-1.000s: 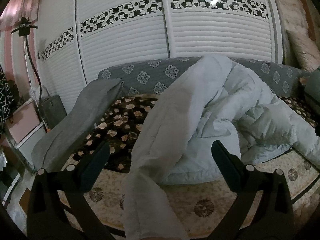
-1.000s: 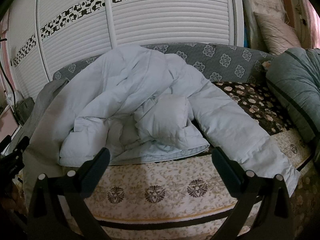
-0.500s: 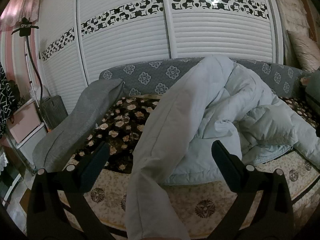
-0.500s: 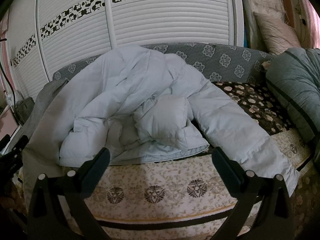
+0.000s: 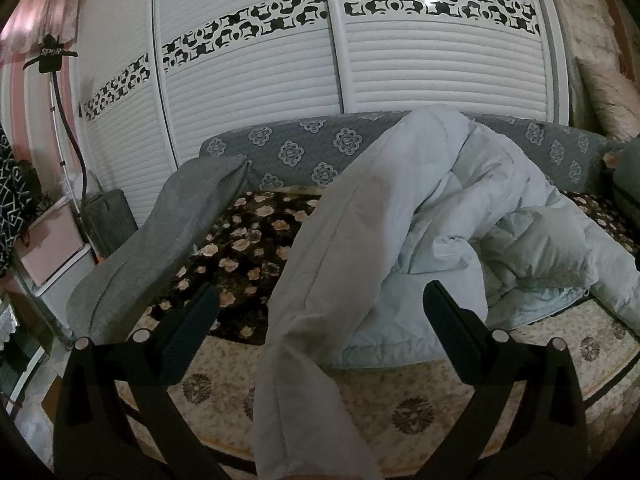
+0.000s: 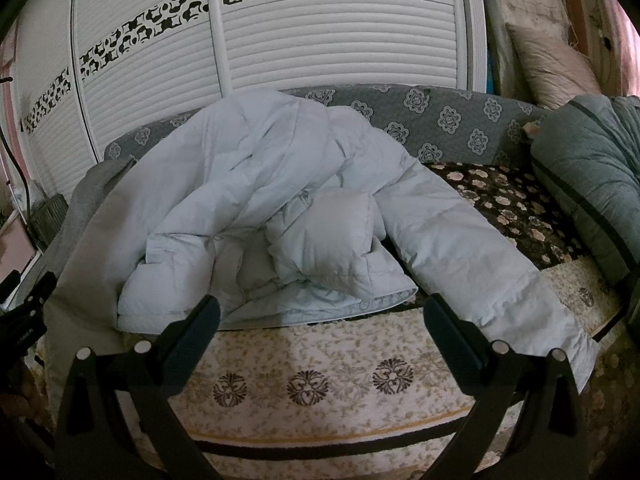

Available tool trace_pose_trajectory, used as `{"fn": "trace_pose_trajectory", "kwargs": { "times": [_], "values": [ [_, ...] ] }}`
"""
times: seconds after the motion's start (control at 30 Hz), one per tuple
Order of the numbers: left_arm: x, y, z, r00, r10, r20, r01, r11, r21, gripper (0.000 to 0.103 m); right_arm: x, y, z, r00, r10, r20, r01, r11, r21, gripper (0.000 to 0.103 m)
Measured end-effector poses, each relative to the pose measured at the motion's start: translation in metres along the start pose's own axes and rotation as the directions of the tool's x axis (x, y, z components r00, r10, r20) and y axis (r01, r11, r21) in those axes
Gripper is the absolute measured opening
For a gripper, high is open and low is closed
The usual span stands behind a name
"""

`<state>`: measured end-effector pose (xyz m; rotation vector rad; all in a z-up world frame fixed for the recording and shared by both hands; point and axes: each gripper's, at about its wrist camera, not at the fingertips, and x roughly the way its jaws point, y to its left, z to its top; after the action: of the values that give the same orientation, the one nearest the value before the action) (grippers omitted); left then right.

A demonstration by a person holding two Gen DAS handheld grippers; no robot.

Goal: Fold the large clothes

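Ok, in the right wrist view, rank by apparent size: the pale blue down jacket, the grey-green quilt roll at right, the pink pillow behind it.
1. Pale blue down jacket, by far the largest.
2. Grey-green quilt roll, partly cropped.
3. Pink pillow, though it lies farther back, so its true size is unsure.

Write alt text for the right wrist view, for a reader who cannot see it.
A pale blue puffer jacket lies crumpled on a bed, one sleeve hanging over the bed's front edge. The open right gripper hovers before it, holding nothing. White louvred wardrobe doors stand behind, and a grey-green quilt is piled at right.
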<state>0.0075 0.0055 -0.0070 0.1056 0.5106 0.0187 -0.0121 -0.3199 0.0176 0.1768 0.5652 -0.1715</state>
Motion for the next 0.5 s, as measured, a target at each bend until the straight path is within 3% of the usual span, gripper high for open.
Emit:
{"fn": "trace_pose_trajectory", "kwargs": {
  "times": [0.5],
  "values": [
    [0.0026, 0.0011, -0.0013, 1.0, 0.013, 0.008, -0.013, 1.0, -0.008, 0.1, 0.0004, -0.0017, 0.0001, 1.0, -0.001, -0.002, 0.001, 1.0, 0.002, 0.101]
  ]
}}
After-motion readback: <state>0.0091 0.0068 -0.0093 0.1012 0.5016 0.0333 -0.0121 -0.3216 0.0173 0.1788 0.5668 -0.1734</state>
